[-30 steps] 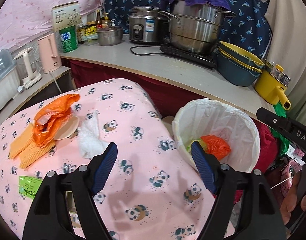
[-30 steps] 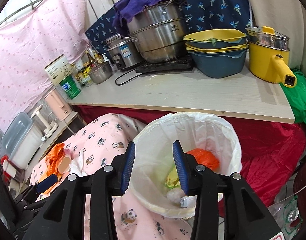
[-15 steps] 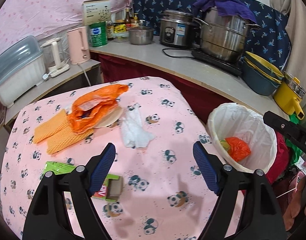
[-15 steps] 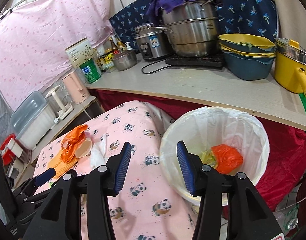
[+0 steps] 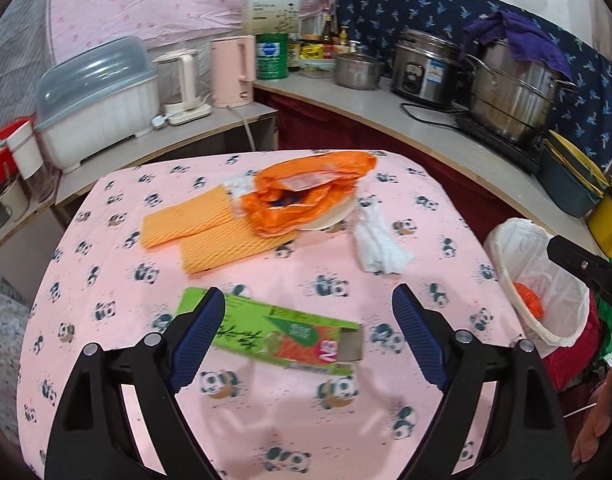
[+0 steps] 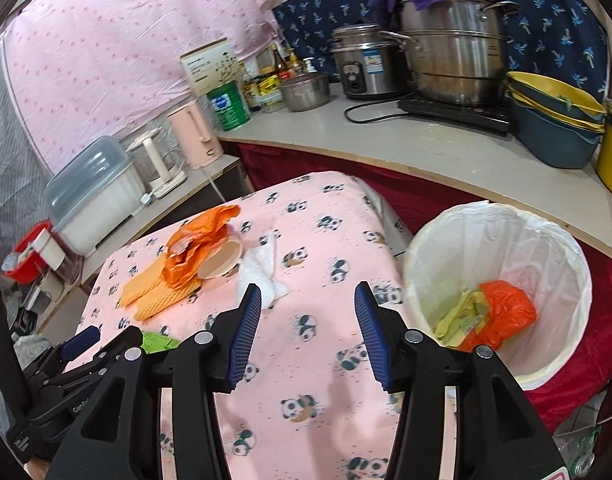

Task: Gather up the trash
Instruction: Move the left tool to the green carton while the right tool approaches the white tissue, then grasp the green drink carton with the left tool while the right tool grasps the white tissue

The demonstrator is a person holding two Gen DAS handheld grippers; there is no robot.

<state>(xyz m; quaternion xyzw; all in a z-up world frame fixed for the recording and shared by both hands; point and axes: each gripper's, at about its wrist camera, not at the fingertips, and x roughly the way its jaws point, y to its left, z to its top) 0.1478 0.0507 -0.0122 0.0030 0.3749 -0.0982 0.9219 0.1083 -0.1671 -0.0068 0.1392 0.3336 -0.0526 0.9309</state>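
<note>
Both views have swung away from the bin [image 6: 502,280] toward the tabletop [image 5: 266,420], and a green carton [image 5: 274,332] has come into the left view. The white-lined bin stands off the tabletop's right edge, holding orange and yellow scraps. On the tabletop lie an orange bag [image 5: 306,196], yellow cloths [image 5: 202,232], a crumpled tissue [image 5: 378,240]. The left gripper [image 5: 308,340] is opening over the carton without touching it. The right gripper [image 6: 308,332] stands apart, empty.

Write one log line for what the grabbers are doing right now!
left gripper: opening, empty, above green carton | right gripper: open, empty | bin: holds trash
</note>
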